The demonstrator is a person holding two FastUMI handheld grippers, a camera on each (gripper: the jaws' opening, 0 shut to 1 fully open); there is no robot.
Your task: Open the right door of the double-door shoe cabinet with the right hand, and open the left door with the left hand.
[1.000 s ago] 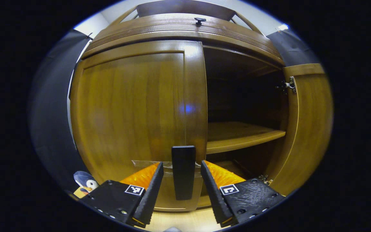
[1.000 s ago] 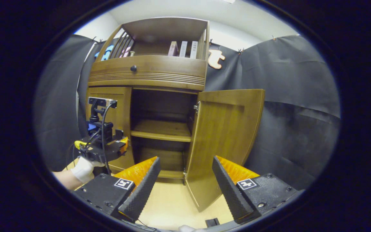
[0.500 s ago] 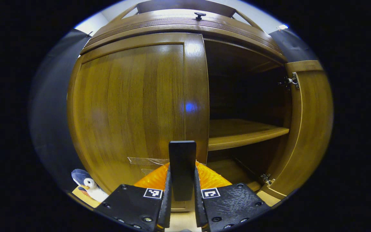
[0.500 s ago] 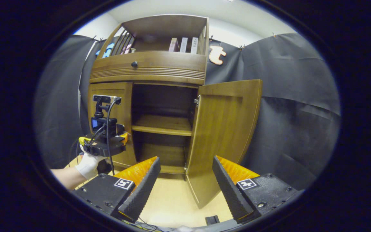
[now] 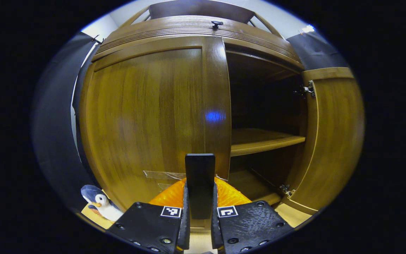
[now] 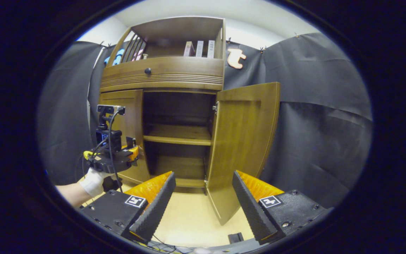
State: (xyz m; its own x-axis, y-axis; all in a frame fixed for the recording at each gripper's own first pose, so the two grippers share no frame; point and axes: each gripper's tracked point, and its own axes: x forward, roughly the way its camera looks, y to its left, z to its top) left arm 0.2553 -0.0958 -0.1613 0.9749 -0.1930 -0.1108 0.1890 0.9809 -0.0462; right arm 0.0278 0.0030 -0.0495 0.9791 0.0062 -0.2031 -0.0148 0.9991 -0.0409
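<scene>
Black cloth wall (image 6: pixel 312 106) behind the shoe cabinet (image 6: pixel 164 76), pale floor (image 6: pixel 189 218) in front. From my left gripper (image 5: pixel 199 211): fingers clenched on the dark handle (image 5: pixel 200 176) of the left door (image 5: pixel 146 113), handle upright between them, right at the door's free edge. I can't tell whether that door has left the frame. Past it, the cabinet interior and a shelf (image 5: pixel 263 141). Toy penguin (image 5: pixel 100 204) low on the left. My right gripper (image 6: pixel 203 201): released, jaws wide, nothing between them, well apart from the right door (image 6: pixel 245 148), which stands swung open ahead. In the right gripper view, a gloved hand (image 6: pixel 92 180) holds the left gripper at the left door.
</scene>
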